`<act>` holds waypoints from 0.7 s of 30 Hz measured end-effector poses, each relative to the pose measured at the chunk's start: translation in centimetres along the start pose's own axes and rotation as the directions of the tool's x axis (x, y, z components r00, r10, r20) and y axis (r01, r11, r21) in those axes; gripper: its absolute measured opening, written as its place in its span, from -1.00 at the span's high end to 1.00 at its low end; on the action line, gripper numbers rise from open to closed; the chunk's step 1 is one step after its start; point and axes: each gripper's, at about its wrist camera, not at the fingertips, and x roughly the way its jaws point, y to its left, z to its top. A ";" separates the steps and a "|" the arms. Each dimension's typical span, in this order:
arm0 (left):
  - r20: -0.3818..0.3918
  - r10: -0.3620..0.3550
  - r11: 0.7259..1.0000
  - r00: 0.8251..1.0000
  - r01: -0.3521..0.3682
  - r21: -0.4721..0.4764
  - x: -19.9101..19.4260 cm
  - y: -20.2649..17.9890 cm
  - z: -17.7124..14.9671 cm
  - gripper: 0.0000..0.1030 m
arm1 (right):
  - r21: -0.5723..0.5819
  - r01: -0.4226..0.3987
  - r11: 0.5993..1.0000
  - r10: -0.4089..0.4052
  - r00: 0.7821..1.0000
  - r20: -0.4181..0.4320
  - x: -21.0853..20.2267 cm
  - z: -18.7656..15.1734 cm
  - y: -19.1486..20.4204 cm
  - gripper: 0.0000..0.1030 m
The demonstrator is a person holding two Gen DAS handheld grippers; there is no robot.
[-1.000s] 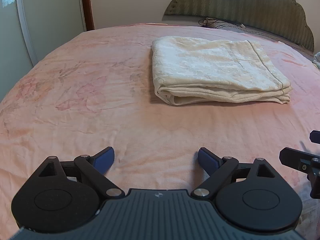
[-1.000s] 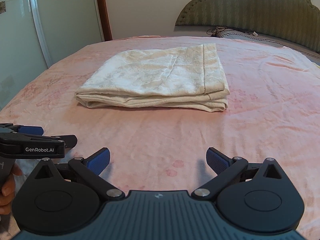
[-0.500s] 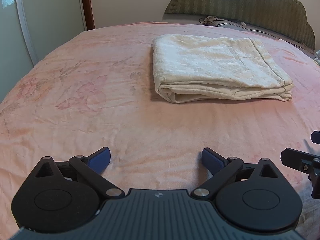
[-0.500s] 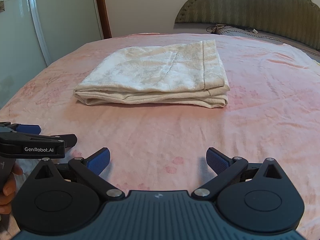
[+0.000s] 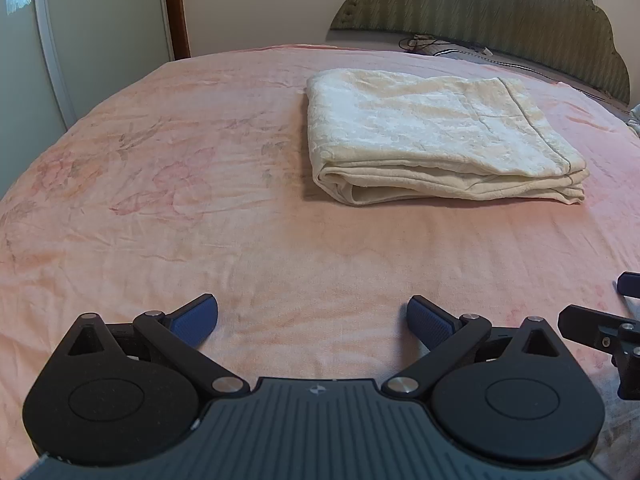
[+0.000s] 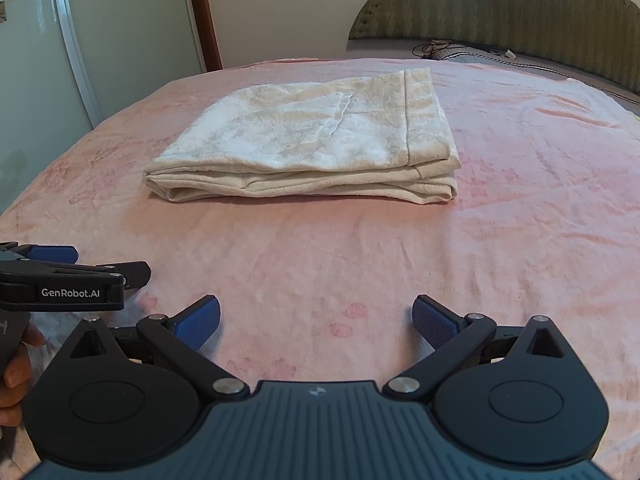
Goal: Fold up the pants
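Opening wider just now, left gripper (image 5: 312, 316) jaws empty; right gripper (image 6: 316, 316) spread wide, empty. Pants (image 5: 436, 140) lie folded on bed (image 5: 160, 208), well apart. Fold looks finished.

Bedroom: bed under pink floral cover (image 5: 200, 208), scalloped olive padded headboard (image 5: 500, 20) at far end, plain cream wall (image 5: 260, 0) behind, brown wooden door frame (image 5: 176, 4) left of it, pale glossy wardrobe doors (image 6: 120, 20) with flower decals at left, soft even daylight.
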 end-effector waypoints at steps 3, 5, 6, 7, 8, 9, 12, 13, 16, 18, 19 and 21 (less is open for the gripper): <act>0.008 0.001 1.000 1.000 -0.001 0.003 -0.1 0.0 -0.1 -1.00 | 0.008 0.005 1.000 -0.005 1.000 -0.007 0.3 -0.2 -0.2 -1.00; 0.013 0.002 1.000 1.000 -0.003 0.005 -0.1 -0.1 -0.1 -1.00 | 0.008 0.005 1.000 -0.005 1.000 -0.010 0.4 -0.3 -0.3 -1.00; 0.014 0.003 1.000 1.000 -0.003 0.005 -0.1 -0.1 -0.1 -1.00 | 0.005 0.006 1.000 -0.006 1.000 -0.010 0.5 -0.3 -0.3 -1.00; 0.015 0.002 1.000 1.000 -0.002 0.005 -0.1 -0.1 -0.1 -1.00 | 0.002 0.007 1.000 -0.007 1.000 -0.009 0.5 -0.3 -0.3 -1.00; 0.015 0.002 1.000 1.000 -0.002 0.005 -0.1 -0.1 -0.2 -1.00 | 0.001 0.007 1.000 -0.007 1.000 -0.009 0.5 -0.3 -0.3 -1.00; 0.015 0.002 1.000 1.000 -0.002 0.005 -0.1 -0.1 -0.2 -1.00 | 0.000 0.008 1.000 -0.008 1.000 -0.010 0.5 -0.4 -0.3 -1.00; 0.015 0.002 1.000 1.000 -0.002 0.005 -0.1 -0.1 -0.2 -1.00 | -0.011 0.011 1.000 -0.011 1.000 -0.010 0.7 -0.5 -0.2 -1.00; 0.015 0.002 1.000 1.000 -0.002 0.005 -0.1 -0.1 -0.2 -1.00 | -0.018 0.013 1.000 -0.014 1.000 -0.010 0.7 -0.5 -0.1 -1.00; 0.015 0.002 1.000 1.000 -0.002 0.005 -0.1 -0.1 -0.2 -1.00 | -0.038 0.022 0.999 -0.023 1.000 -0.010 0.8 -0.6 0.0 -1.00; 0.016 0.001 1.000 1.000 -0.001 0.003 -0.1 -0.1 -0.2 -1.00 | -0.047 0.025 0.999 -0.026 1.000 -0.008 0.9 -0.7 0.1 -1.00; 0.016 0.001 1.000 1.000 -0.001 0.003 -0.1 -0.1 -0.2 -1.00 | -0.048 0.025 0.999 -0.025 1.000 -0.006 0.9 -0.7 0.1 -1.00; 0.017 -0.001 1.000 1.000 0.001 0.001 -0.1 -0.1 -0.2 -1.00 | -0.052 0.023 0.998 -0.024 1.000 -0.002 0.9 -0.8 0.1 -1.00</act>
